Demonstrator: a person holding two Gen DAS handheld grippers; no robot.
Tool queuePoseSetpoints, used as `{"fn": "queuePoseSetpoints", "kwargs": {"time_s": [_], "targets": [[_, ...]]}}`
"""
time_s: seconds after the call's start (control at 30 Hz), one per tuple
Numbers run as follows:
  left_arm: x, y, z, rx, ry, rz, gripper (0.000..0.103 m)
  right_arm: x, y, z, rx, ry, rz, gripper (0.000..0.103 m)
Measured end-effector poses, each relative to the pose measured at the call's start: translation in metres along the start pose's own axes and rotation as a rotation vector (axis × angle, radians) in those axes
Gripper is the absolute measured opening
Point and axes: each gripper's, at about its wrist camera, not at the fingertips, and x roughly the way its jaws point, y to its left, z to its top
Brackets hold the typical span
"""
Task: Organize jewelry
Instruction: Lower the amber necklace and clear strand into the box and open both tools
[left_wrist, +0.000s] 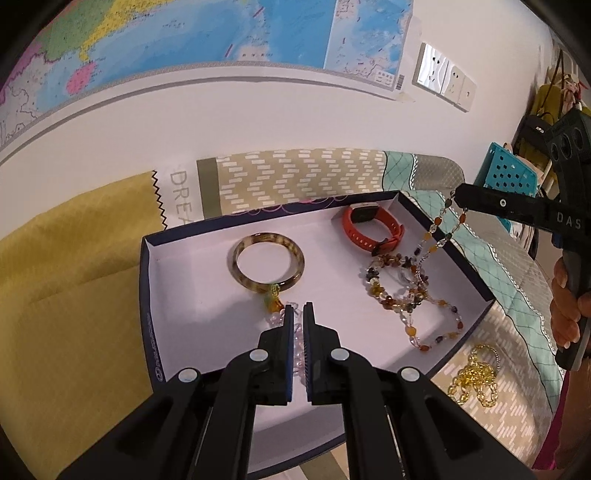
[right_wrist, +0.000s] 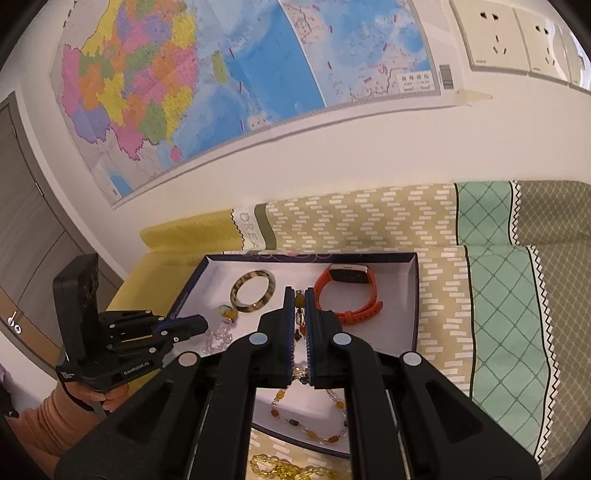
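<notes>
A dark-walled box with a white floor (left_wrist: 192, 280) (right_wrist: 373, 332) lies on the bed. In it are a brown bangle (left_wrist: 268, 263) (right_wrist: 253, 291) with a yellow charm, an orange watch (left_wrist: 373, 227) (right_wrist: 349, 295) and a multicolour bead necklace (left_wrist: 402, 291) (right_wrist: 314, 435). My left gripper (left_wrist: 298, 314) (right_wrist: 201, 325) is shut on a clear pink bead bracelet (left_wrist: 279, 315) (right_wrist: 218, 338) above the box floor. My right gripper (right_wrist: 300, 299) (left_wrist: 456, 195) is shut on the bead necklace, holding its upper end above the box's right wall.
A yellow bead chain (left_wrist: 474, 376) (right_wrist: 284, 469) lies on the patterned bedspread (left_wrist: 295, 177) just outside the box's near corner. A yellow cloth (left_wrist: 66, 266) lies left of the box. A wall with a map (right_wrist: 221, 85) and sockets (left_wrist: 443, 79) stands behind. A teal basket (left_wrist: 509, 173) is at the right.
</notes>
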Motion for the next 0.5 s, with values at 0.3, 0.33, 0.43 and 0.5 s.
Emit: {"fn": "queuePoseSetpoints", "kwargs": {"time_s": [0.3,0.33,0.43,0.5], "targets": [[-0.002,0.005,-0.007,-0.021,0.011,-0.001,0.005,0.022,-0.008,-0.013,0.013,0.069,-0.012,0.006],[-0.004,0.006,-0.009,-0.025,0.007,0.001,0.006,0.024,-0.009,-0.014,0.015,0.077,-0.011,0.006],[-0.016,0.010,-0.013,-0.039,-0.011,-0.008,0.007,0.029,-0.012,-0.019,0.022,0.096,-0.015,0.006],[-0.022,0.012,-0.016,-0.048,-0.022,-0.010,0.008,0.030,-0.014,-0.022,0.025,0.105,-0.015,0.007]]}}
